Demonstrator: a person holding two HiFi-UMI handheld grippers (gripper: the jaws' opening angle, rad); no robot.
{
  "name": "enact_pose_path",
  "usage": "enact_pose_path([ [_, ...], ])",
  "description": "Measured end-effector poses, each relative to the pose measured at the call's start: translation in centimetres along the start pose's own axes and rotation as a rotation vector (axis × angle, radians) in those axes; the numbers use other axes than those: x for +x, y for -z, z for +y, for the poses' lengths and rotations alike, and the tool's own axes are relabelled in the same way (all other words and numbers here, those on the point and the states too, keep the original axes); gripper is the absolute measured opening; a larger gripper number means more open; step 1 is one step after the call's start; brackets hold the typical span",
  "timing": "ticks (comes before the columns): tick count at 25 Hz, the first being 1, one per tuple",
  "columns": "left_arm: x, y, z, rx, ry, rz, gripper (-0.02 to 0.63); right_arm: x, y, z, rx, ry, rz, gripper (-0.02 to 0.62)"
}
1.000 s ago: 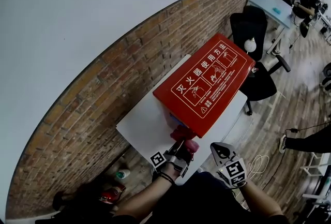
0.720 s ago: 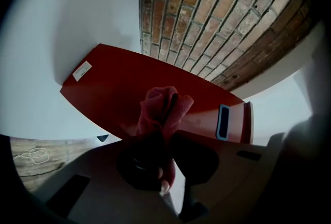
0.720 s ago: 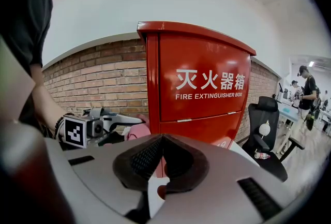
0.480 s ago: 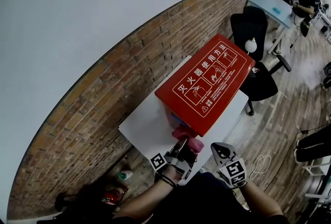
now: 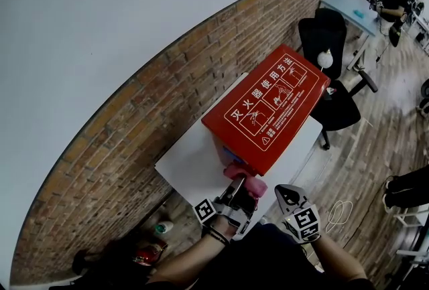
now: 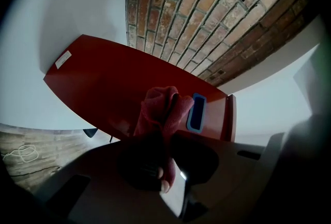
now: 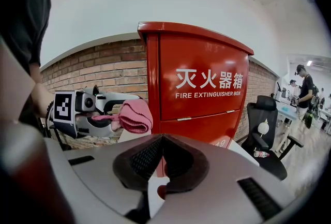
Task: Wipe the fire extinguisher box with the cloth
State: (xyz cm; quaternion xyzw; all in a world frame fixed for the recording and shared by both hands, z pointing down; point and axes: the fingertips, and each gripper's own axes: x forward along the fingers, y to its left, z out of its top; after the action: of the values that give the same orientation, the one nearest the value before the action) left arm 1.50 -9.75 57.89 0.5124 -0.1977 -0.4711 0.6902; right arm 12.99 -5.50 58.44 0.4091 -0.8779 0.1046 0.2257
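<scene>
A red fire extinguisher box (image 5: 271, 108) with white print stands on a white table (image 5: 191, 165); its front shows in the right gripper view (image 7: 199, 80) and its side with a blue handle recess in the left gripper view (image 6: 129, 83). My left gripper (image 5: 236, 193) is shut on a pink cloth (image 5: 247, 182), (image 6: 160, 109), (image 7: 132, 116), held just short of the box's near end. My right gripper (image 5: 288, 196), (image 7: 161, 154) hangs to the right, shut with nothing in it.
A brick wall (image 5: 134, 128) runs behind the table. A black office chair (image 5: 332, 81) stands beyond the box. People work at a far desk (image 5: 352, 7). A cable (image 5: 338, 211) lies on the wooden floor at right. Bottles (image 5: 159, 227) sit under the table.
The left gripper with the pink cloth has shifted slightly right and forward, toward the box's near end. The right gripper has barely moved.
</scene>
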Motion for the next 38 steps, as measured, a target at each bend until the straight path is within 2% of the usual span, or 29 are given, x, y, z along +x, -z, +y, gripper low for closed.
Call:
enact_pose_path([
  [26,1.9,4.0,-8.0,0.009,0.146,0.09,0.055,0.3,-0.4,0.1,0.002,0.004,-0.013,0.02],
  [38,2.8,5.8,-12.2,0.036,0.248,0.146,0.055,-0.4,-0.5,0.0,0.003,0.012,-0.023,0.02],
])
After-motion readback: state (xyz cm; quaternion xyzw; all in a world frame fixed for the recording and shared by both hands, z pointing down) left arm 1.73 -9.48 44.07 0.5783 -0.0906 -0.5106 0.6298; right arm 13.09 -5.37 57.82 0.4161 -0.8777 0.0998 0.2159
